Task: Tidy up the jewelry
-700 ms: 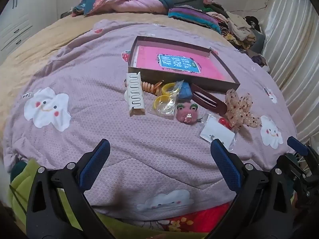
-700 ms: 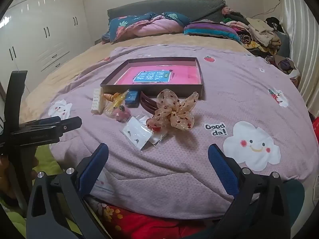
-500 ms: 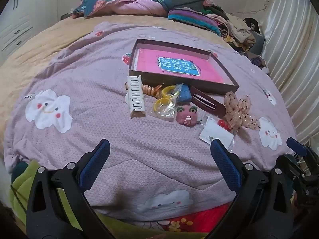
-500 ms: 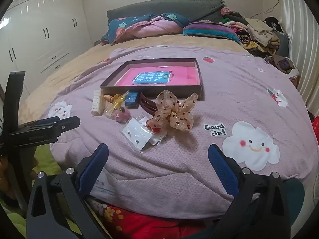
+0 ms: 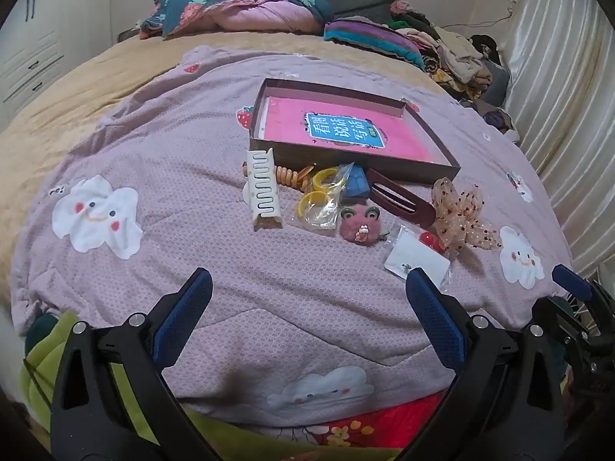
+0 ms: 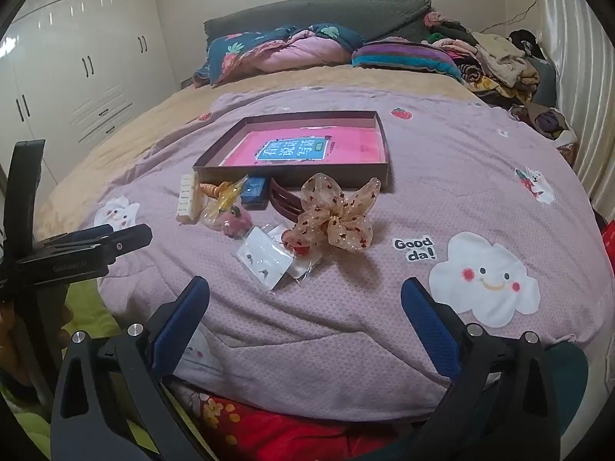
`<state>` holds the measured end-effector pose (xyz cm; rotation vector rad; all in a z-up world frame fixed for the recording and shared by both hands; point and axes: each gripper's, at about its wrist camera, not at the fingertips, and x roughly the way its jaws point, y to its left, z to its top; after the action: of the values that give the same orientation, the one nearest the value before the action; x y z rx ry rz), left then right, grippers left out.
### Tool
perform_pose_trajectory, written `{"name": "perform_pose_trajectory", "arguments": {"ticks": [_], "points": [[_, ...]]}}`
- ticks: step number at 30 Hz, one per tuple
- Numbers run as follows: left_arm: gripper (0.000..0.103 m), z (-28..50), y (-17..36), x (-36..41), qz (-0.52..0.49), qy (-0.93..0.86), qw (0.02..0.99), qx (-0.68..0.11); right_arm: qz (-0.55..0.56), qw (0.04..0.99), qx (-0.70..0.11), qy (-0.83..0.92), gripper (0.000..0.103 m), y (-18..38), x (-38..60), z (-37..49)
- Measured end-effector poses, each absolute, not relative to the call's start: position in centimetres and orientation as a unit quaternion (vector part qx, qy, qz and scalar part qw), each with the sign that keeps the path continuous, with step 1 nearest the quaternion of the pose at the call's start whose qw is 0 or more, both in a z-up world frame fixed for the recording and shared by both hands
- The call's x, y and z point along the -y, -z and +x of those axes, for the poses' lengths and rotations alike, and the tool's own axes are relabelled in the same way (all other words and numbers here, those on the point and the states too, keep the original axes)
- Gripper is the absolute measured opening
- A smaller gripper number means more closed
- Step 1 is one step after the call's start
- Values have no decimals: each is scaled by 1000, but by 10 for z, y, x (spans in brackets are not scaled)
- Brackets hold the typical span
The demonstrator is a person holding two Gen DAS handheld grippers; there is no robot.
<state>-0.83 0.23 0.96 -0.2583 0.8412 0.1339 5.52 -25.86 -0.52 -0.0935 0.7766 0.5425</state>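
While both tools hang above the near edge of the lilac quilt (image 5: 161, 176), left gripper (image 5: 307, 288) and right gripper (image 6: 303, 294) have jaws spread wide, nothing held. Accessories left to right: cream claw clip (image 5: 263, 188), yellow rings in a clear bag (image 5: 321, 199), pink fuzzy frog clip (image 5: 359, 224), brown barrette (image 5: 399, 201), earring card (image 6: 265, 257), spotted bow (image 6: 334, 217). All lie just outside the brown tray (image 6: 296, 173), which holds 1 pink book (image 6: 300, 148)
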Motion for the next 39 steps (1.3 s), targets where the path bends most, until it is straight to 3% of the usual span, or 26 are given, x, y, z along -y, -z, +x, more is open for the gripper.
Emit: {"name": "perform_pose_trajectory", "arguments": {"ticks": [39], "points": [[95,-6,-16,1,-117,-63,905,-405,-38,890,-374,-257,99,4,260,58]]}}
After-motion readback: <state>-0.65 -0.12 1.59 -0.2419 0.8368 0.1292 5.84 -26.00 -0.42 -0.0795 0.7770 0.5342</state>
